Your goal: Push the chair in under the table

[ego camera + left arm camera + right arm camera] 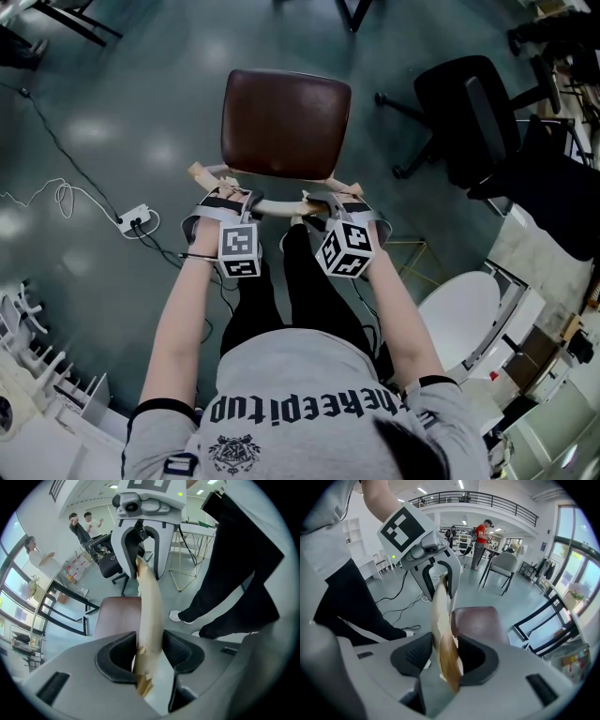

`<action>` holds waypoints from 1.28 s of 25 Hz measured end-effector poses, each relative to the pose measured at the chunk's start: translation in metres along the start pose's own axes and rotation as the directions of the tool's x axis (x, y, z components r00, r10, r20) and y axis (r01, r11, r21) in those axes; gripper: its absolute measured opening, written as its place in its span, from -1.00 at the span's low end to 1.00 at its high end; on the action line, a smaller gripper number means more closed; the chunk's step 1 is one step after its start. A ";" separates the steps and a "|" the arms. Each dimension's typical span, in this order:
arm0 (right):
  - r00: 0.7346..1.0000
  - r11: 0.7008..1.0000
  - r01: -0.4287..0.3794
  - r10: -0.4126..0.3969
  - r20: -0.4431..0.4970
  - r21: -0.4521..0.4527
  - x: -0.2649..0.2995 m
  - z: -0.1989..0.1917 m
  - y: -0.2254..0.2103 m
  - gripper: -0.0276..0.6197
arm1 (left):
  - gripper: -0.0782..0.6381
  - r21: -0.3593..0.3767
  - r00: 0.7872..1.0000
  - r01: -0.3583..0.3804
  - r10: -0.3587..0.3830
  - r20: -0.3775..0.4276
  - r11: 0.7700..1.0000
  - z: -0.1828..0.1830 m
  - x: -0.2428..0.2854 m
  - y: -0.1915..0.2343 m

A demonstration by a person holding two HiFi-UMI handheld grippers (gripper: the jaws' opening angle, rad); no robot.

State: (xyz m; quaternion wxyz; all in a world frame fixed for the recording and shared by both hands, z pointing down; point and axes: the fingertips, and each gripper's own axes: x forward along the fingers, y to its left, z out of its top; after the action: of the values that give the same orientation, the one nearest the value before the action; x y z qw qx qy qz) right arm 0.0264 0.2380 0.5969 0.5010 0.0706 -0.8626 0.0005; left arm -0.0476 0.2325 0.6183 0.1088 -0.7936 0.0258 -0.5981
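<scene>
Left gripper (226, 198) and right gripper (328, 200) jaws clamp the chair (284, 122) back rail (277, 207), spaced apart so I push straight.

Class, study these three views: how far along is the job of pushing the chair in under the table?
Done: the approach; the left gripper and right gripper each straddle the wooden backrest of the chair. In hand: the grip; both pairs of jaws look closed on the wood. Left: the push itself; the brown seat stands on open floor with no table over it.
</scene>
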 end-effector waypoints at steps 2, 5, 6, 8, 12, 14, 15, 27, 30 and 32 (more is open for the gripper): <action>1.000 1.000 -0.009 0.009 0.003 -0.005 0.000 0.000 0.000 -0.38 | -0.28 -0.002 1.000 0.010 -0.010 -0.001 1.000 0.000 0.000 -0.001; 1.000 1.000 -0.013 0.013 0.010 -0.012 0.000 0.001 0.000 -0.38 | -0.27 0.002 1.000 0.014 -0.014 -0.001 1.000 0.000 0.000 0.000; 1.000 1.000 -0.013 0.013 0.011 -0.014 0.000 0.000 0.000 -0.38 | -0.27 0.006 1.000 0.011 -0.011 0.000 1.000 0.000 0.000 0.000; 1.000 1.000 -0.013 0.013 0.014 -0.017 0.000 0.000 0.001 -0.38 | -0.28 0.010 1.000 0.006 -0.006 0.001 1.000 0.000 0.001 0.000; 1.000 1.000 -0.011 0.011 0.019 -0.022 0.000 0.000 0.000 -0.38 | -0.27 0.018 1.000 -0.005 0.005 0.000 1.000 0.000 0.002 0.000; 1.000 1.000 0.004 -0.004 0.018 -0.018 -0.001 -0.003 -0.003 -0.38 | -0.28 0.025 1.000 -0.025 0.025 -0.001 0.999 0.002 0.004 0.003; 1.000 1.000 0.014 -0.014 0.016 -0.014 -0.001 -0.004 -0.007 -0.38 | -0.28 0.025 0.999 -0.032 0.032 -0.005 0.999 0.003 0.006 0.006; 0.998 0.998 0.055 -0.054 0.026 -0.007 -0.003 -0.013 -0.060 -0.36 | -0.29 0.042 0.999 -0.051 0.051 -0.013 0.998 0.009 0.019 0.056; 0.998 0.999 0.049 -0.049 0.034 -0.010 -0.004 -0.013 -0.066 -0.36 | -0.29 0.050 0.999 -0.045 0.046 -0.017 0.998 0.010 0.021 0.061; 0.998 0.999 0.044 -0.043 0.041 -0.015 -0.004 -0.014 -0.067 -0.36 | -0.30 0.059 0.999 -0.039 0.040 -0.017 0.997 0.010 0.022 0.062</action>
State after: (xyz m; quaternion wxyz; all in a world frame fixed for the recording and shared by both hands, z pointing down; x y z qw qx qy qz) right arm 0.0483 0.1731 0.5958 0.4836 0.0854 -0.8709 -0.0184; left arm -0.0262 0.1697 0.6236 0.1437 -0.7838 0.0248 -0.6036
